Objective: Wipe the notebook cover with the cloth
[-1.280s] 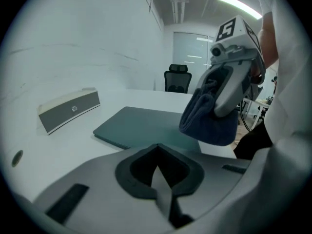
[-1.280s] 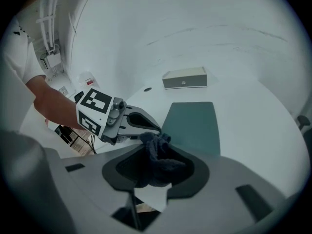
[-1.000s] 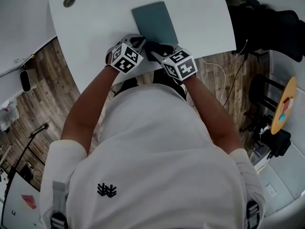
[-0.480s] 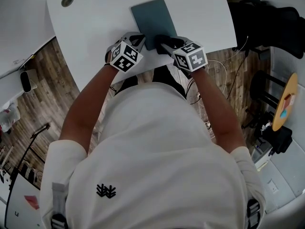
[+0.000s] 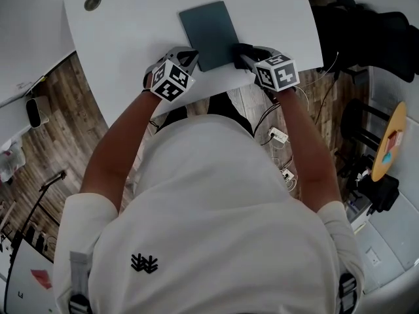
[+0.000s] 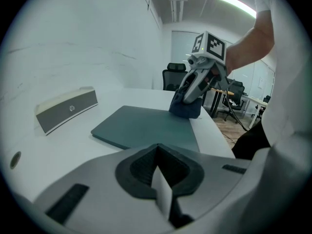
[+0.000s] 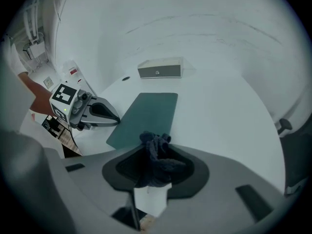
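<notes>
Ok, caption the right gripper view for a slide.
Right gripper shut on a dark cloth at the notebook edge, left gripper beside it on the table.

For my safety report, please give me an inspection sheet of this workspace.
Surface: white table, curved near edge.
Job's things: teal notebook lies flat, closed; dark cloth at its near right corner.
Clutter: grey box at the far side; round insert in the tabletop.
Grippers: left gripper shut, empty, by the notebook's left edge; right gripper shut on the cloth.
Cables: white cables on the floor.
Surroundings: wood floor, black office chairs.
</notes>
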A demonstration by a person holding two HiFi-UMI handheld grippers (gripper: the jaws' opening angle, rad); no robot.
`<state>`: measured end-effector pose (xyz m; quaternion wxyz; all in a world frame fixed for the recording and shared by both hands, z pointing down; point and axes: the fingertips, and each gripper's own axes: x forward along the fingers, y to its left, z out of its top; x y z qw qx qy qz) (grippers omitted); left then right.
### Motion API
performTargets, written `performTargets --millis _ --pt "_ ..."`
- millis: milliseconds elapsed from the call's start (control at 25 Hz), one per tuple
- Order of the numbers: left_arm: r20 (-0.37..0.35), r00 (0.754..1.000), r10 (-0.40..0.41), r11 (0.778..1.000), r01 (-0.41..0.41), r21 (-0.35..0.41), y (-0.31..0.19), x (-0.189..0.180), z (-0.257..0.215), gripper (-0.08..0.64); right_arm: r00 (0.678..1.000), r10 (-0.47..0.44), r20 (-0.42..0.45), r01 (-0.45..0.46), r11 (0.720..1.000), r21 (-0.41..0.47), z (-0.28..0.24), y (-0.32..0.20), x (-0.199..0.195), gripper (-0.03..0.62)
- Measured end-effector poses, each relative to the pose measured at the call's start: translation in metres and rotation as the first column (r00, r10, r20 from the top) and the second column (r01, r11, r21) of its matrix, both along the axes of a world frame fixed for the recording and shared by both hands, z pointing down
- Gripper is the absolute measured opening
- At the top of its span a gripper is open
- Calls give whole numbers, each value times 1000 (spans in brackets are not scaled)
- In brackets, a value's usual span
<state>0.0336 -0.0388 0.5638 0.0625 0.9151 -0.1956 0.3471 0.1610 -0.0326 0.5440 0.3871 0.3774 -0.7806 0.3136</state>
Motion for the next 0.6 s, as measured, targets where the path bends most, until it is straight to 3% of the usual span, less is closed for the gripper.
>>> performTargets --millis 240,600 --pt "1 1000 6 1000 -6 0 0 1 1 5 998 -35 -44 35 999 3 -9 -4 -4 120" --pt "7 1000 7 1000 -7 16 1 5 2 5 987 -133 86 132 991 18 -23 -19 -81 120"
